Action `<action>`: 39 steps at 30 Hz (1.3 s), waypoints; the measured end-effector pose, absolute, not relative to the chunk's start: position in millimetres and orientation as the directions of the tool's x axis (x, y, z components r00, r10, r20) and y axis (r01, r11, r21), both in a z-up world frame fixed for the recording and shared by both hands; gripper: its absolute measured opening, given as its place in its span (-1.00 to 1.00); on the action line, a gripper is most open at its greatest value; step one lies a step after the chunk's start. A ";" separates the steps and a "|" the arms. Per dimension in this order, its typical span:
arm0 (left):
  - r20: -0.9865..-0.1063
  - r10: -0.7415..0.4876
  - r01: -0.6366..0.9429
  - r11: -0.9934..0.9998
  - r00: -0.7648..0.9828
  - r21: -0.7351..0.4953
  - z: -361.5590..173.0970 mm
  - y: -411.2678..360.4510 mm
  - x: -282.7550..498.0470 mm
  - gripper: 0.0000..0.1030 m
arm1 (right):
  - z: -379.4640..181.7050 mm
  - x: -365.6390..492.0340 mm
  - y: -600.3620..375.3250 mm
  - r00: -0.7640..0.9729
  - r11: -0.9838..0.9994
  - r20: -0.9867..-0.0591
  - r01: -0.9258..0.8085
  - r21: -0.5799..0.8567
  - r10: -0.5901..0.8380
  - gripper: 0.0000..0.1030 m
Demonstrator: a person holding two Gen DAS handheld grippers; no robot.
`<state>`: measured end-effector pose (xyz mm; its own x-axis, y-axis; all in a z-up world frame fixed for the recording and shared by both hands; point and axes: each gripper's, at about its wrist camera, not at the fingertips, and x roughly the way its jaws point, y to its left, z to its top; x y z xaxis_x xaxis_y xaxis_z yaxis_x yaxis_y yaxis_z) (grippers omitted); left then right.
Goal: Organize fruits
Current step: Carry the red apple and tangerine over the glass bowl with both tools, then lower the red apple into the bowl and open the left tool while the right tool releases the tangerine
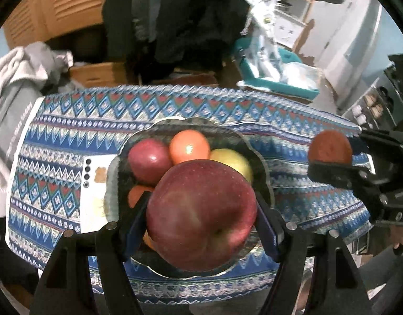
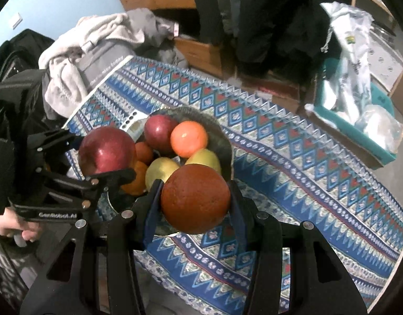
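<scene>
My left gripper [image 1: 201, 218] is shut on a big red apple [image 1: 201, 215], hanging over a glass fruit bowl [image 1: 261, 157]. The bowl holds a smaller red apple [image 1: 149, 160], an orange [image 1: 189, 145], a yellow fruit [image 1: 231, 161] and more oranges underneath. My right gripper [image 2: 194, 199] is shut on a dark orange [image 2: 194, 198], just right of the bowl [image 2: 225, 141]. The right wrist view shows the left gripper [image 2: 107, 155] with its red apple [image 2: 107, 151] at the bowl's left side. The right gripper [image 1: 329, 155] with its orange [image 1: 329, 145] appears at the far right in the left wrist view.
The bowl sits on a table under a blue patterned cloth [image 2: 293, 157]. A white phone [image 1: 96, 191] lies left of the bowl. Grey clothes [image 2: 96, 42] are heaped at the table's far left. A teal bin [image 1: 277, 78] with plastic bags stands behind. A hand [image 2: 15, 225] holds the left gripper.
</scene>
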<state>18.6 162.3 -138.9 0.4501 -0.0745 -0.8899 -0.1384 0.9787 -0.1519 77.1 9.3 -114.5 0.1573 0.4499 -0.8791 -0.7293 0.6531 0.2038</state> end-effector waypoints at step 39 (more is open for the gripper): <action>-0.943 -0.068 -0.210 0.967 0.325 -0.142 -185.5 183.1 7.6 0.55 | -196.5 67.0 54.3 -0.008 0.635 -0.934 -0.731 0.250 0.358 -0.05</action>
